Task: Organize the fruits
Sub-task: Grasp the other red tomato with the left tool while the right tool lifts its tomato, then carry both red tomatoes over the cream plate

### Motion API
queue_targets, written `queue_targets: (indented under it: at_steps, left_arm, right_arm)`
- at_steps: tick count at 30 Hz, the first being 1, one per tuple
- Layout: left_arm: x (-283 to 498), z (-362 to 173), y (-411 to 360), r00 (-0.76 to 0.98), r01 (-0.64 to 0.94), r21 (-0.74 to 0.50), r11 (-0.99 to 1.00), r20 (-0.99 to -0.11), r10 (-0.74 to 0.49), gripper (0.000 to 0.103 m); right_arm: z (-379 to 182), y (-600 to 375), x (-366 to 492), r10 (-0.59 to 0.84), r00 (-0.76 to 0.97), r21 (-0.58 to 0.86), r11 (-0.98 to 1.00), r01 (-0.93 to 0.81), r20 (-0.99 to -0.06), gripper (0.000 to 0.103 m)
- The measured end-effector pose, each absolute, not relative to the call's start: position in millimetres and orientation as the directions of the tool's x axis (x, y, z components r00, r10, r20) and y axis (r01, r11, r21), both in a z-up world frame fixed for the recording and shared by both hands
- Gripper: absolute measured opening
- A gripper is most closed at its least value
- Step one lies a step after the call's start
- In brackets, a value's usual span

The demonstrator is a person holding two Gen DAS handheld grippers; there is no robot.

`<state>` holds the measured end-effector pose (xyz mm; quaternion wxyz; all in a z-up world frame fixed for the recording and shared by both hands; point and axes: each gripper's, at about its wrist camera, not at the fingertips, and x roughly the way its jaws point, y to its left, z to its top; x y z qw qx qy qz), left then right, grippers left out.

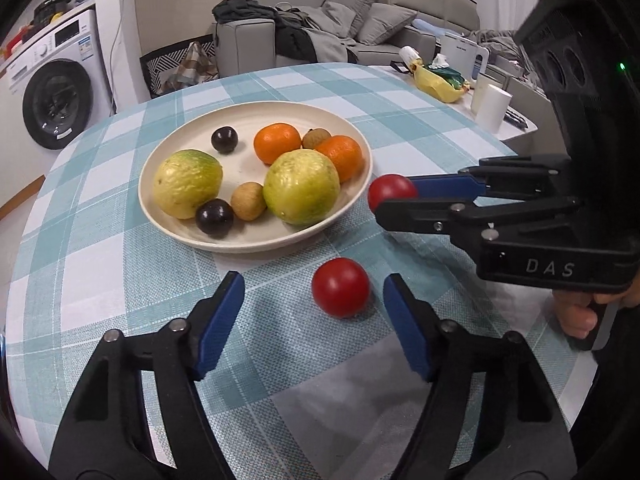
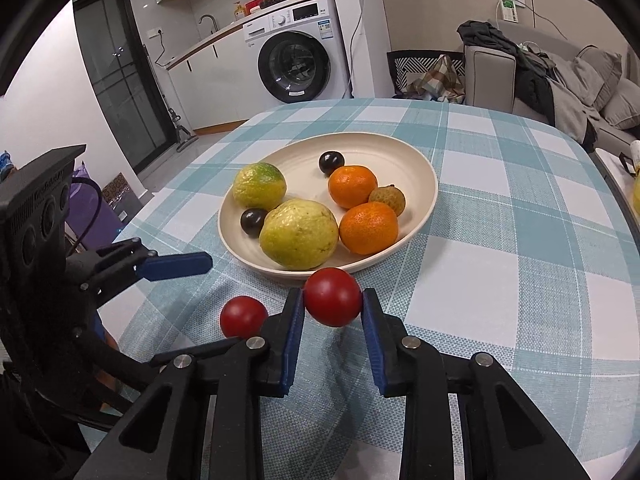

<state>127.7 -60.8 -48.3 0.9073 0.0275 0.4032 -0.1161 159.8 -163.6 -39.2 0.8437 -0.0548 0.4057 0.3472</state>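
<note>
Right gripper (image 2: 333,300) clamped on a red tomato (image 2: 333,297), blue pads pressed to both its sides, held just beside the near rim of the cream plate (image 2: 420,168) and seemingly lifted off the cloth. Left gripper (image 1: 314,300) standing apart, a second red tomato (image 1: 340,287) lying on the checked counter (image 1: 100,208) between the blue fingers, nearer the right one, touched by neither pad as far as can be told. On the plate: two yellow-green guavas (image 2: 298,234), two oranges (image 2: 369,227), two dark plums (image 2: 331,163), a brown lychee (image 2: 387,199), and a small tan fruit (image 1: 248,201) between the guavas. Seen from the left wrist only: that tan fruit, hidden behind the front guava in the other view; the right gripper's body from the side with the letters DAS; part of a hand (image 1: 576,316) on its handle; a white cup (image 1: 494,108) and a yellow bag (image 1: 438,84) on a side surface beyond the counter. Seen from the right wrist only: the left gripper from the side with one blue finger (image 2: 176,266) reaching over the cloth; a dark glass door (image 2: 116,80); a sink tap (image 2: 208,20). Washing machine (image 2: 298,60) and grey sofa (image 1: 400,28) in both.
</note>
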Motion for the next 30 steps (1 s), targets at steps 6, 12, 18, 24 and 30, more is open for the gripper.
queue_targets:
  at_steps: [6, 12, 18, 24, 30]
  left_arm:
    - [129.4, -51.2, -68.1, 0.628, 0.268, -0.036, 0.963, -0.751, -0.203, 0.039]
    - [127.7, -49.8, -69.9, 0.629, 0.288, -0.044, 0.957, -0.745, -0.223, 0.028]
    - [126.8, -45.5, -66.2, 0.647, 0.275, -0.054, 0.960, -0.728, -0.226, 0.028]
    - [127.5, -36.7, -50.8, 0.677, 0.229, -0.075, 0.970, -0.704, -0.214, 0.028]
    - [127.7, -25.5, -34.8, 0.715, 0.178, -0.086, 0.980, -0.673, -0.189, 0.028]
  right_arm:
    - [-38.8, -163.2, 160.0, 0.543, 0.430, 0.190, 0.752, -0.631, -0.721, 0.030]
    - [-38.8, -162.3, 160.3, 0.543, 0.431, 0.189, 0.752, -0.632, -0.721, 0.030]
    - [-37.2, -162.4, 159.3, 0.547, 0.436, 0.189, 0.751, -0.632, -0.715, 0.030]
    - [-32.0, -164.0, 157.4, 0.555, 0.458, 0.185, 0.752, -0.632, -0.694, 0.030]
    - [-23.2, -164.0, 155.6, 0.572, 0.484, 0.183, 0.750, -0.636, -0.662, 0.030]
